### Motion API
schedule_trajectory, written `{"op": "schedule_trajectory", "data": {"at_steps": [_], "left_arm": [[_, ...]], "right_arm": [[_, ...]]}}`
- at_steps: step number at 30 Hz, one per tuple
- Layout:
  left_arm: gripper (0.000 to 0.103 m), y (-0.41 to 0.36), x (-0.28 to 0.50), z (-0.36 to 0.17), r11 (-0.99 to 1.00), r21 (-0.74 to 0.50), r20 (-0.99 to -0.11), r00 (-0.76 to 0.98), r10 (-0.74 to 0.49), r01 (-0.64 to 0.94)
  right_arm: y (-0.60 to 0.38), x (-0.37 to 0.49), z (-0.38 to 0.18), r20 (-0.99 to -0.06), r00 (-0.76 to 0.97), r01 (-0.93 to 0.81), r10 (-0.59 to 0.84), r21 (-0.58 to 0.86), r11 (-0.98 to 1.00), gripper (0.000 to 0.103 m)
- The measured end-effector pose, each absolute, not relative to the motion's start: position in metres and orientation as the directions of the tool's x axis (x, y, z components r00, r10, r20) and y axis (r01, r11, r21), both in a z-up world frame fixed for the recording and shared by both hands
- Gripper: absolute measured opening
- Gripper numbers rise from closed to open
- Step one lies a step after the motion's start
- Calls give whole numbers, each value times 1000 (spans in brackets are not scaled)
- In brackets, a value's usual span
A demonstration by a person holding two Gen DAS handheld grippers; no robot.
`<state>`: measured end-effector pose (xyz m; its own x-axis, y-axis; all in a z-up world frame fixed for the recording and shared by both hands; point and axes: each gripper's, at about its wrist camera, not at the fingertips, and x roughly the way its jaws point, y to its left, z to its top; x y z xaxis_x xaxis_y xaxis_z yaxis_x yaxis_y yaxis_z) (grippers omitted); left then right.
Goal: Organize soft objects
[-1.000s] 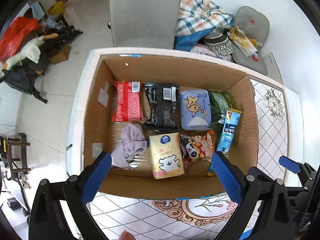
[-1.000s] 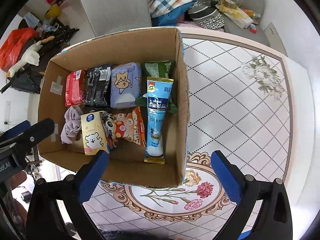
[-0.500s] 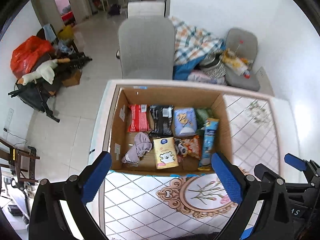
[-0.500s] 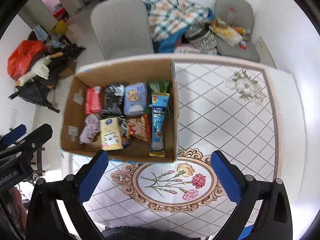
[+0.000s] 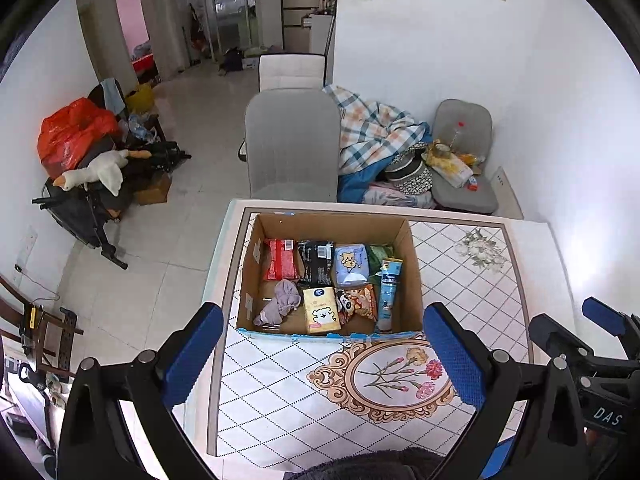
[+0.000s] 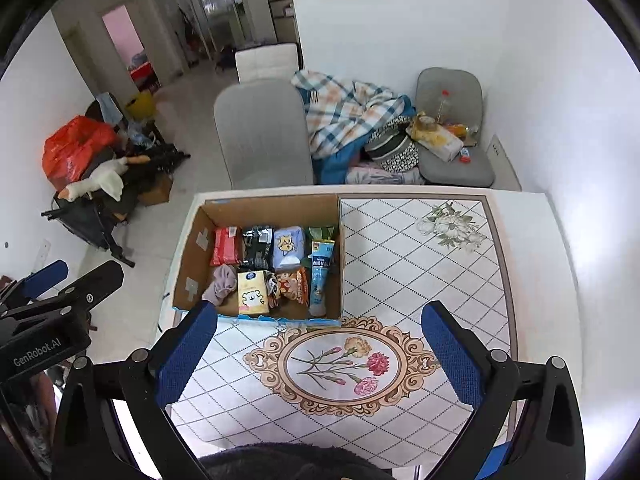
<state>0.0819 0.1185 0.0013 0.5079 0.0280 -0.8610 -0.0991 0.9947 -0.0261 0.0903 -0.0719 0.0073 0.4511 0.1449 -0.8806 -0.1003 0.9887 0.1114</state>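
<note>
An open cardboard box [image 5: 414, 280] [image 6: 192, 256] stands on the patterned table [image 5: 472, 280] [image 6: 420, 272]. Inside lie a red pack [image 5: 279, 265], a black pack [image 5: 316, 262], a light blue pack [image 5: 351, 265], a green pack [image 5: 380, 255], a grey cloth [image 5: 282, 300], a yellow tissue pack [image 5: 320, 310], an orange snack bag [image 5: 360, 302] and a blue tube [image 5: 388, 288]. My left gripper [image 5: 324, 356] and my right gripper [image 6: 316, 356] are both open and empty, held high above the table's near side, well back from the box.
A grey chair [image 5: 292, 148] stands behind the table. A plaid blanket pile [image 5: 372, 136] and a cushioned seat with clutter [image 5: 464, 168] lie at the back right. A rack with a red bag and a plush goose [image 5: 92, 168] stands on the floor at left.
Both grippers have pulled up and back from the box, so it looks smaller and more of the room shows. The box contents have not moved.
</note>
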Motion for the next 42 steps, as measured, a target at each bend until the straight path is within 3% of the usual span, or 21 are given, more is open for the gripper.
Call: {"op": "schedule_trajectory", "data": {"at_steps": [9,42], "left_arm": [[103,113,71,17,995,-25,-845,534,30,-96],[103,116,60,3,991,-21,-853,520,53,-135]], "right_arm": [[-83,70,38,-863,489,-91,124,91,992,103],[-82,77,30,-875,477,-67,83,58,996,103]]}}
